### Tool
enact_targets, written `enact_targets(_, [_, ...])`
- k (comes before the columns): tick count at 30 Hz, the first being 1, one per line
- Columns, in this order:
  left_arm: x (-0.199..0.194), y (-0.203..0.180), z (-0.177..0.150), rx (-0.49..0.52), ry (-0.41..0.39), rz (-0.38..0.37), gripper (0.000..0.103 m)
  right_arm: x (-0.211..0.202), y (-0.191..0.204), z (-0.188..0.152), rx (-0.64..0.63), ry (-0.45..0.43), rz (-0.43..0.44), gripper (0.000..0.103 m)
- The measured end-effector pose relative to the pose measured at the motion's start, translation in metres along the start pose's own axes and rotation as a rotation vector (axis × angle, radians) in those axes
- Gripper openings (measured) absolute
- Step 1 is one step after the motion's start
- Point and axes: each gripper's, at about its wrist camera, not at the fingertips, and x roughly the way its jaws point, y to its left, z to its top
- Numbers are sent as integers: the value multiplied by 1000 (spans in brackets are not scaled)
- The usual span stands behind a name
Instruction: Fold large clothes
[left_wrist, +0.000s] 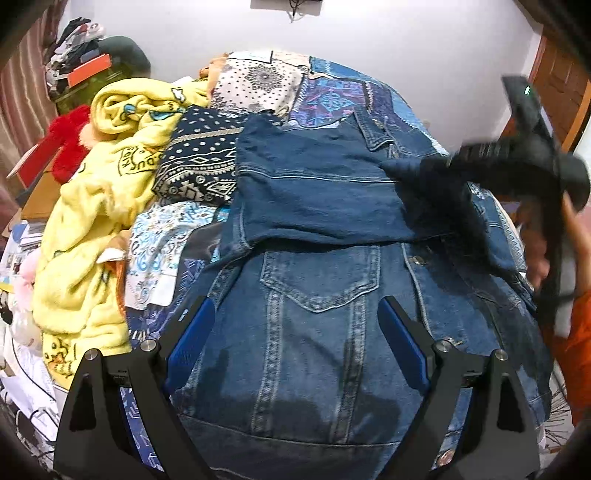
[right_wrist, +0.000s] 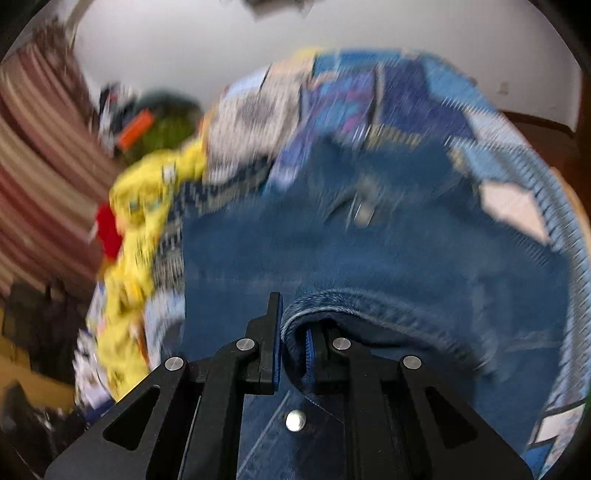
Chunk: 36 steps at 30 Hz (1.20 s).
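**Carry the pinched denim across and lay it flat**

The denim jacket (left_wrist: 314, 325) lies spread on the bed (left_wrist: 332, 85), one part already folded across its far half. Your right gripper (right_wrist: 293, 343) is pinched tight on a thick seamed edge of the denim; keep that hold until the fold lands square, then let go. Your left gripper (left_wrist: 295, 339) hovers wide and empty above the chest pocket (left_wrist: 319, 280); use it to pin the near panel.

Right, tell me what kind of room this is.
Probably a bedroom: a denim jacket lies on a bed with a patchwork bedspread, a yellow fleece blanket heaped beside it, and a striped curtain.
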Motion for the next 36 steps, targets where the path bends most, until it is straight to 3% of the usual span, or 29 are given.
enact_targets(6, [-2,-7,3,7,-4,14,90,14,0,-27,-55,120,-17,14])
enact_targets(12, [-8,-33,19,71,-35,21,90,4,-21,-38,1,240,62,38])
enact_targets(15, [-8,-52,33,107,-52,10,90,-20,-31,-43,-20,206,57,41])
enact_targets(20, [3,-93,59,204,-71,6,91,-76,-61,-45,-55,52,-31,44])
enact_targets(24, [24,-136,76,313,-53,-3,91,-111,-90,-47,-43,-70,-148,65])
enact_targets(26, [38,-156,81,364,-31,-14,91,-124,-106,-51,-33,-121,-200,68])
enact_targets(29, [61,-183,83,450,9,-17,91,-127,-129,-57,6,-122,-245,69])
enact_targets(36, [120,-238,79,665,66,1,91,-105,-168,-76,112,-53,-259,69])
